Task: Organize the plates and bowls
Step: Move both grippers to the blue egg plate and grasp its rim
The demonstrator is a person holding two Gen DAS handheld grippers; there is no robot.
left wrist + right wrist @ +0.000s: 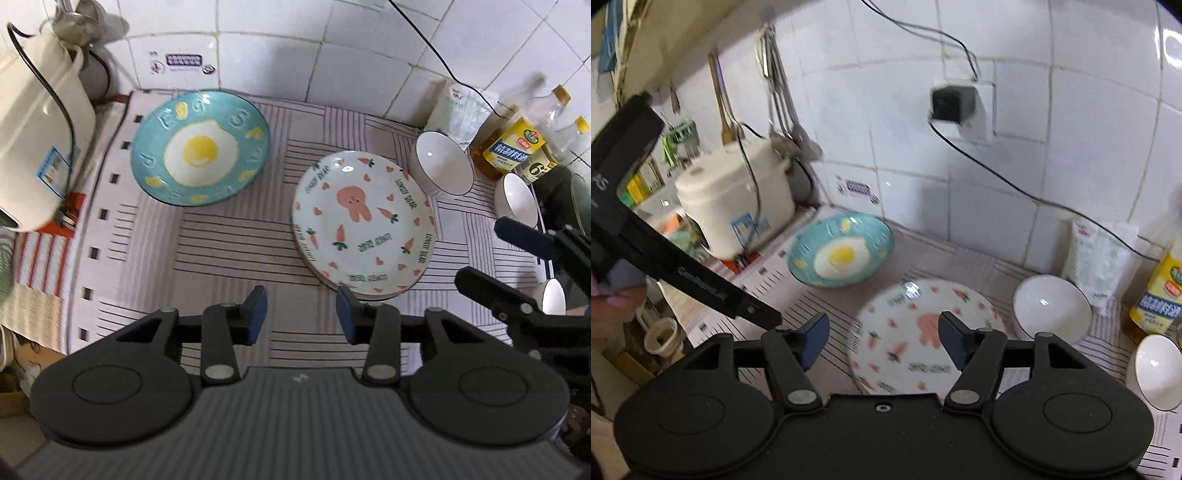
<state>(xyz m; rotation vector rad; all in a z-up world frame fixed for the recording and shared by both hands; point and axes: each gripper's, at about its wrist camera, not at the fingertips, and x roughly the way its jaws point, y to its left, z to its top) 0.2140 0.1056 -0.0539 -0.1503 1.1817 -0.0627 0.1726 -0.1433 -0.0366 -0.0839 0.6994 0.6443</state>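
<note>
Hovering wide and unladen, left tool (301, 314) at rabbit plate (364, 221) near rim, right tool (882, 341) wide, striped mat (229, 243) bare between plates.

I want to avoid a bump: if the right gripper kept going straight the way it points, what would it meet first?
Most likely the white rabbit-and-carrot plate, which lies between the open right gripper fingers' line, on the striped mat. Depth is unclear.

A glossy glazed ceramic blue plate (201, 147), a rabbit-print plate (364, 221) and a shiny white bowl (443, 166) rest on a matt striped woven cloth (229, 251) covering the counter. Behind stand glossy white wall tiles (266, 55), a smooth plastic rice cooker (37, 140) and clear plastic bottles (517, 144). The left claw (301, 314) is matt black plastic with blue pads.
</note>
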